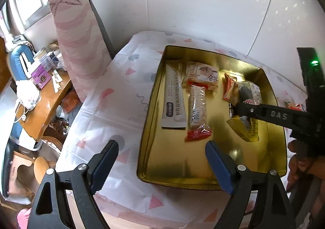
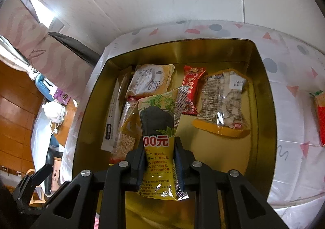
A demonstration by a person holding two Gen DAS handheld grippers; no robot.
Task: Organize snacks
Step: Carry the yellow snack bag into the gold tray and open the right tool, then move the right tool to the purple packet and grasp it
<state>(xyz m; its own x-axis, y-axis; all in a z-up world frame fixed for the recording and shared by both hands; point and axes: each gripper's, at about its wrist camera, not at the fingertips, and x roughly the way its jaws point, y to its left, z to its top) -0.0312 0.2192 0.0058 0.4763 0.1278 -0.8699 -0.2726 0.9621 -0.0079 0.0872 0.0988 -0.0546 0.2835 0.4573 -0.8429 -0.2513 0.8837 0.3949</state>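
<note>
Placing the yellow packet [image 2: 157, 143], pinched by the right gripper [image 2: 159, 160] above the tin [image 2: 266, 111], calls for lowering it into the bare near-edge floor while the left gripper [image 1: 160, 165] stays spread, empty.

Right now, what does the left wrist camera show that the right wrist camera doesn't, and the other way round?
Only the left wrist view shows the open, empty left gripper and the cluttered wooden desk. Only the right wrist view shows the clear-windowed snack pack in full and a red packet outside the tin on the tablecloth. Both show the gold tin, the long white sachet, and the right gripper shut on the yellow packet.
</note>
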